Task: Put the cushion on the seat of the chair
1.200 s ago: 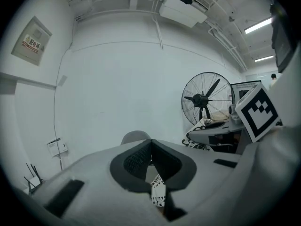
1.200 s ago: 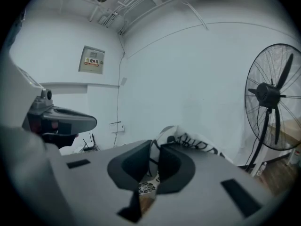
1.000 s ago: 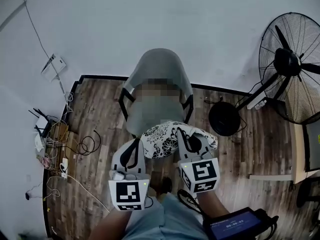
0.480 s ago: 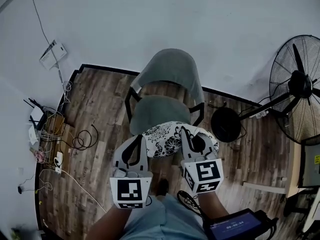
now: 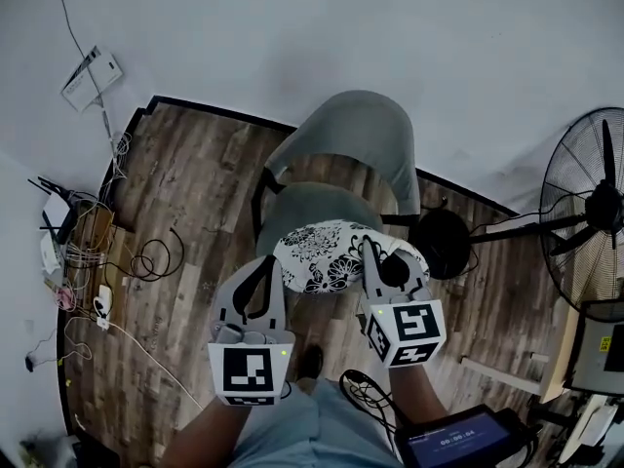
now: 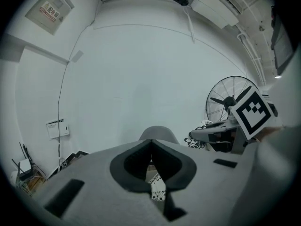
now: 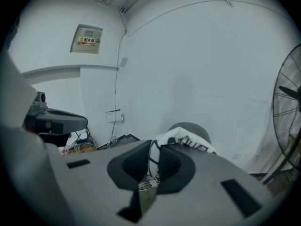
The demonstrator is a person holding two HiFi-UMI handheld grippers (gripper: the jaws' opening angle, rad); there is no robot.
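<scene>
A white cushion (image 5: 327, 256) with a black flower print hangs between my two grippers, over the front edge of the grey chair's seat (image 5: 312, 206). The chair's curved backrest (image 5: 363, 130) stands against the wall. My left gripper (image 5: 273, 263) is shut on the cushion's left edge; in the left gripper view the printed cloth (image 6: 158, 188) shows between the closed jaws (image 6: 151, 146). My right gripper (image 5: 371, 250) is shut on the right edge, and the cushion (image 7: 181, 138) bulges out past its jaws (image 7: 154, 146). The backrest (image 7: 193, 127) rises just behind it.
A standing fan (image 5: 597, 213) with a round black base (image 5: 444, 244) is right of the chair. Cables, a router and a power strip (image 5: 83, 266) lie by the left wall. A tablet (image 5: 458, 444) hangs at my right hip. My shoe (image 5: 310, 361) is on the wooden floor.
Both grippers carried the cushion forward and slightly down toward the chair. It now overlaps the seat's front, where before it hung in front of it.
</scene>
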